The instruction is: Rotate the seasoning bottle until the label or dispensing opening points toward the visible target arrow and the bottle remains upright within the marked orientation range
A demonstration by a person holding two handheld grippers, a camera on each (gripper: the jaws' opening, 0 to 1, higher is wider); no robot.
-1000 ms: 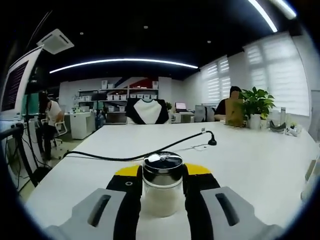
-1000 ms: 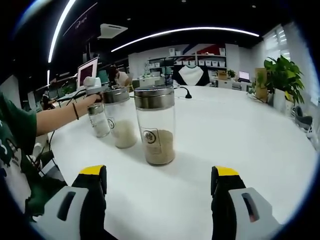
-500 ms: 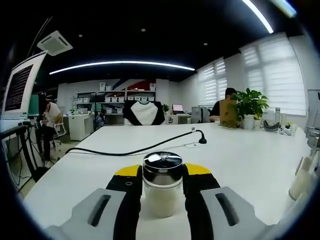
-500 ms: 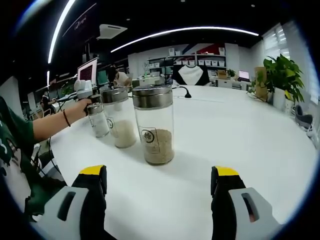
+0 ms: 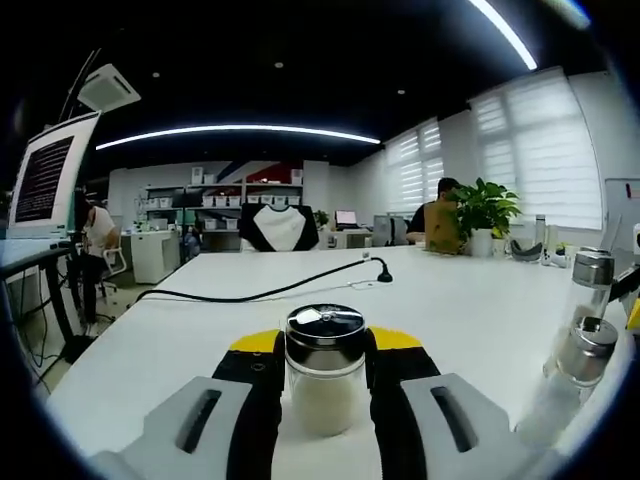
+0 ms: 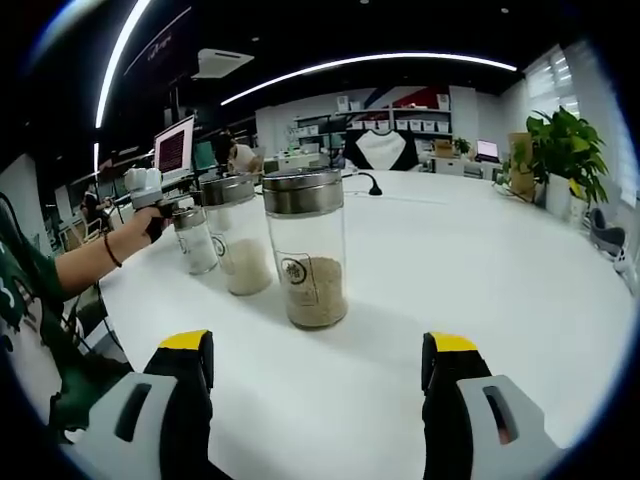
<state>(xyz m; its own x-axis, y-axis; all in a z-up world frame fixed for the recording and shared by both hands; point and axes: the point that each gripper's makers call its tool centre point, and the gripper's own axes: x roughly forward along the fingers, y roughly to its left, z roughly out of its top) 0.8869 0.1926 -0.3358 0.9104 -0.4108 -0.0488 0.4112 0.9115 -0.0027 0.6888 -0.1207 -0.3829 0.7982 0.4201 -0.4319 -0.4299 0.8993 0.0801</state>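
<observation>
Office table (image 5: 480, 310): left gripper (image 5: 325, 375) clamped on small bottle (image 5: 324, 368); right gripper (image 6: 318, 372) wide open, empty. Risk: twisting too fast tips bottle, or bumps neighbour jar (image 6: 238, 234).

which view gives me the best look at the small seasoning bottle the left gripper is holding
The left gripper view: the small seasoning bottle stands upright, close and centred between the left gripper jaws, its metal cap clear. The right gripper view shows it far off, small, beside two larger jars.
</observation>
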